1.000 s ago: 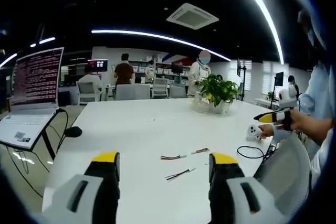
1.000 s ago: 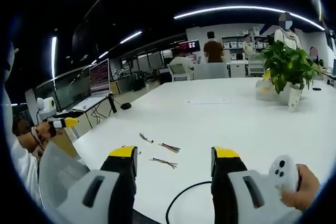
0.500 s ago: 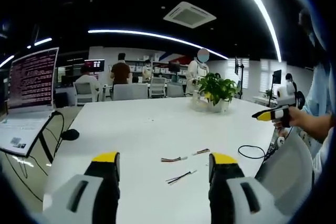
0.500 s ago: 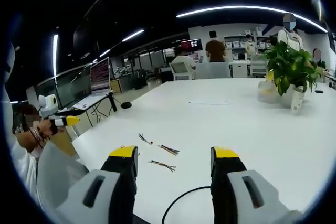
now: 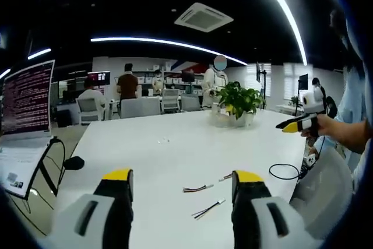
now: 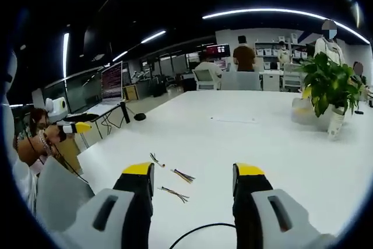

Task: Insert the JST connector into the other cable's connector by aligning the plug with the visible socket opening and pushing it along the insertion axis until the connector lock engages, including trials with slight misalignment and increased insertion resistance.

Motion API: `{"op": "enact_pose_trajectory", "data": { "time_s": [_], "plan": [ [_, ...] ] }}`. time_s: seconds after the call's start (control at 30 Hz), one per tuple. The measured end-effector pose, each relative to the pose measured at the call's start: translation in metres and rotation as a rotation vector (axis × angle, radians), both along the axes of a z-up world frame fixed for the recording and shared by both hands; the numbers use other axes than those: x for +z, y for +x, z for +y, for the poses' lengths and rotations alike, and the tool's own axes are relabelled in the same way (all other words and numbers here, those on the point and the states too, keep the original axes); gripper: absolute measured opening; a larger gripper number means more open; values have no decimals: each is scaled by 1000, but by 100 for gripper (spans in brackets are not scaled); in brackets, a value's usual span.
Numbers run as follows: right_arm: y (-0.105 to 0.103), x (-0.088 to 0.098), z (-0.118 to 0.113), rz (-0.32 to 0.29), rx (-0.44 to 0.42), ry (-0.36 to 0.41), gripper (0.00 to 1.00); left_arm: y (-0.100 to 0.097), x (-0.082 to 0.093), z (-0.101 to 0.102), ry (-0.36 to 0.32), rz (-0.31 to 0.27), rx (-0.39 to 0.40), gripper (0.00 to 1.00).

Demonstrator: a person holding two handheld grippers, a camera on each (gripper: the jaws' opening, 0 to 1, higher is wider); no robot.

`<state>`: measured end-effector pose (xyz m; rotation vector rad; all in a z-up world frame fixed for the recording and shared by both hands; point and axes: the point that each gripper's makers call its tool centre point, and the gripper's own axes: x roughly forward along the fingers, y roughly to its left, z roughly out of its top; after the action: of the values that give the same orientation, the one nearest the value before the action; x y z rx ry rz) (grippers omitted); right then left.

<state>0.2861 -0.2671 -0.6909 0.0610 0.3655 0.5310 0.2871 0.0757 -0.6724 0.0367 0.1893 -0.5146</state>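
Three short wire leads with small connectors lie loose on the white table point(image 5: 175, 144), apart from one another. In the left gripper view they sit in the lower middle of the frame: one lead point(image 5: 197, 189) between the jaws, a second lead point(image 5: 225, 176) just by the right jaw's yellow tip, and a third lead point(image 5: 208, 209) lower down, nearest the camera. In the right gripper view the same three show in the lower centre-left, just above and between the jaw tips; which of them carries the plug and which the socket is too small to tell.

The left gripper point(image 5: 183, 178) stands wide apart with nothing between its jaws, raised above the table's near edge. The right gripper point(image 6: 194, 172) is likewise spread wide and holds nothing.

A black cable loop point(image 5: 284, 171) lies at the right of the left gripper view, near the table edge. A potted plant point(image 5: 240, 102) stands further back on the table, centre right. A laptop on a stand point(image 5: 23, 121) sits at the far left. People stand and sit by desks in the background.
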Motion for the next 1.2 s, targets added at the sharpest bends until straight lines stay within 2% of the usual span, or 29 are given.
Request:
{"op": "enact_pose_trajectory", "data": {
  "time_s": [0.2, 0.3, 0.43, 0.5, 0.57, 0.7, 0.8, 0.9, 1.07, 1.2],
  "plan": [
    [13, 5, 5, -9, 33, 10, 50, 15, -1, -6, 20, -10, -38, 65],
    [22, 6, 7, -10, 59, -14, 48, 25, -1, -9, 7, -5, -61, 66],
    [30, 17, 13, -32, 88, 38, 47, 34, -5, -13, 27, 1, -96, 63],
    [33, 17, 15, -35, 95, 31, 46, 37, -6, -16, 14, 5, -115, 63],
    [37, 15, 17, -34, 108, 17, 45, 40, -7, -20, 6, 5, -143, 62],
    [41, 5, 24, -15, 139, -13, 44, 44, -16, -27, 51, 17, -200, 62],
    [44, -2, 33, -3, 177, -29, 43, 48, -18, -32, 52, 19, -235, 62],
    [48, -8, 38, 7, 196, -42, 42, 52, -23, -39, 99, 12, -278, 62],
    [52, -12, 49, 5, 240, -42, 41, 56, -29, -52, 88, 28, -351, 64],
    [54, -16, 54, 7, 284, -77, 40, 55, -36, -60, 106, 39, -421, 64]
  ]
}}
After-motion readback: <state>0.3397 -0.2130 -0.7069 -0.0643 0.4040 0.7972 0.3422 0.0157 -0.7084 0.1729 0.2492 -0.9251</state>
